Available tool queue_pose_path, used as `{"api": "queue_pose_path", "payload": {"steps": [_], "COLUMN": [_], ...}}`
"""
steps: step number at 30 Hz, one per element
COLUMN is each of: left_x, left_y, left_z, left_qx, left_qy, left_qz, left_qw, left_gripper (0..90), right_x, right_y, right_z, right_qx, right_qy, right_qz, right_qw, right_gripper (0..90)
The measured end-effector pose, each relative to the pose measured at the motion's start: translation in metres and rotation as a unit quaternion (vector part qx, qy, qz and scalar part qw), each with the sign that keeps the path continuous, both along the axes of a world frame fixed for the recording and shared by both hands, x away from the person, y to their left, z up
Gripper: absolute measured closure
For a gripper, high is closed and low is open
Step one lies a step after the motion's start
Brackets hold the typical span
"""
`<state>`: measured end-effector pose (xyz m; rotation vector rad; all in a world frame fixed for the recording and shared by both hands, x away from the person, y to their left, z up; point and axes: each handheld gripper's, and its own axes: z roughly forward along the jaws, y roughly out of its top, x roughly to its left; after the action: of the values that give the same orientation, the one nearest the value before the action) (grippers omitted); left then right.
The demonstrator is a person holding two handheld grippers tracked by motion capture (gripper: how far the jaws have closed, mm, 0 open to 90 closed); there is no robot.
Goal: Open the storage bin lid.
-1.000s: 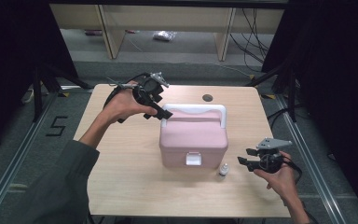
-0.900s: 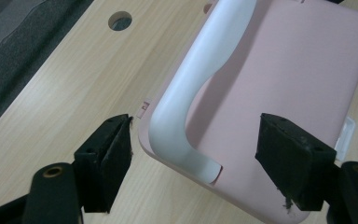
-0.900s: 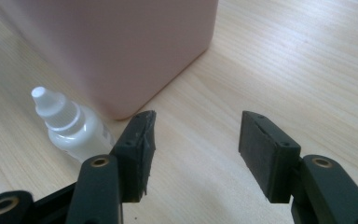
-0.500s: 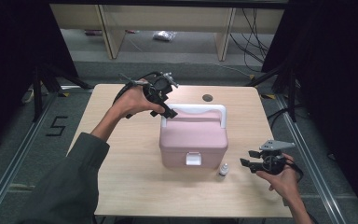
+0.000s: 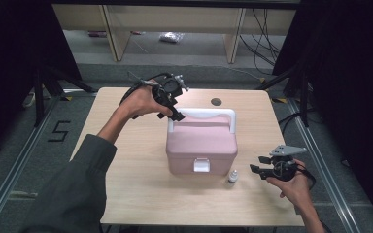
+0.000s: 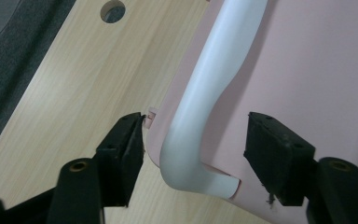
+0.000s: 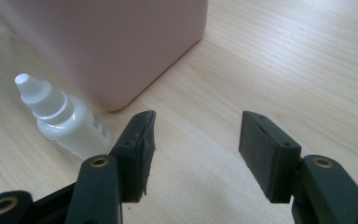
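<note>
A smooth, rounded pink plastic box [image 5: 201, 144] with a white latch [image 5: 201, 165] sat mid-table on the pale wood-grain tabletop [image 5: 126, 184], its long axis running across the table. Its glossy white bail handle [image 6: 205, 93] lay flat over the lid. The left gripper [image 5: 175, 112] straddled the handle's corner, its jaws having just been closing yet not pressing it. The right gripper [image 5: 256, 166] gaped empty beside a small white plastic dropper bottle [image 7: 63, 121], upright near the box's front corner.

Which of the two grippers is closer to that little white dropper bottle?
The right one. The right gripper hovers just beside the dropper bottle, jaws open and empty. The left gripper is across the pink box, its jaws closing around the white handle.
</note>
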<state>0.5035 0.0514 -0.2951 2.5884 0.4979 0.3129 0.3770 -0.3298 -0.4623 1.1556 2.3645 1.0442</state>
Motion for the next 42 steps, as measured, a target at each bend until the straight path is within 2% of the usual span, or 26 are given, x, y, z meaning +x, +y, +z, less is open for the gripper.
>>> {"api": "queue_pose_path", "payload": {"steps": [1,2,3,4,14,17,22,25,27,34,35,38,39,40,41,42], "left_x": [0.001,0.002,0.003,0.003,0.007,0.008,0.010,0.012,0.013,0.008,0.007,0.004,0.003,0.002,0.002,0.002], "left_y": [0.000,0.000,0.000,-0.001,-0.016,-0.019,-0.021,-0.020,-0.018,-0.019,-0.019,-0.021,-0.021,-0.021,-0.021,-0.021], "left_z": [-0.001,-0.001,-0.002,-0.003,-0.007,-0.010,-0.015,-0.014,-0.014,-0.010,-0.009,-0.006,-0.005,-0.004,-0.003,-0.002], "left_qx": [0.003,0.006,0.008,0.008,0.035,0.041,0.053,0.057,0.056,0.072,0.073,0.081,0.081,0.082,0.085,0.084], "left_qy": [-0.001,-0.001,-0.001,0.000,0.013,0.013,0.016,0.005,0.004,-0.012,-0.015,-0.021,-0.025,-0.028,-0.030,-0.032], "left_qz": [-0.001,0.001,0.002,0.004,-0.018,-0.025,-0.024,-0.020,-0.020,-0.043,-0.045,-0.054,-0.055,-0.056,-0.060,-0.061], "left_qw": [1.0000,1.0000,1.0000,1.0000,0.9991,0.9988,0.9982,0.9982,0.9982,0.9964,0.9962,0.9950,0.9949,0.9947,0.9942,0.9941], "left_gripper": [37.9,37.8,37.5,37.0,43.3,45.7,49.9,59.7,64.7,67.3,67.8,68.5,68.6,68.7,68.9,69.0], "right_x": [0.000,-0.002,-0.002,0.000,0.000,0.000,0.001,0.001,0.001,0.001,-0.001,-0.001,0.000,-0.001,0.000,-0.001], "right_y": [0.000,0.002,0.002,0.000,0.000,0.000,0.000,0.000,0.000,0.000,0.002,0.002,0.002,0.002,0.002,0.002], "right_z": [0.000,0.000,0.000,0.000,0.000,0.000,0.000,0.000,0.000,0.000,0.000,0.000,-0.001,0.000,-0.001,0.000], "right_qx": [0.000,0.011,0.012,0.002,0.002,0.008,0.008,0.005,0.004,0.003,0.013,0.013,0.012,0.014,0.012,0.013], "right_qy": [0.000,0.014,0.014,0.000,0.001,0.004,0.004,0.002,0.002,0.002,0.016,0.015,0.006,0.017,0.005,0.014], "right_qz": [0.000,-0.005,-0.006,0.000,0.001,0.002,0.002,0.003,0.002,0.003,-0.004,-0.004,-0.001,-0.005,0.000,-0.003], "right_qw": [1.0000,0.9998,0.9998,1.0000,1.0000,1.0000,1.0000,1.0000,1.0000,1.0000,0.9998,0.9998,0.9999,0.9997,0.9999,0.9998], "right_gripper": [46.3,46.3,46.3,46.3,46.2,46.2,46.2,46.2,46.2,46.3,46.3,46.3,46.3,46.3,46.3,46.3]}}
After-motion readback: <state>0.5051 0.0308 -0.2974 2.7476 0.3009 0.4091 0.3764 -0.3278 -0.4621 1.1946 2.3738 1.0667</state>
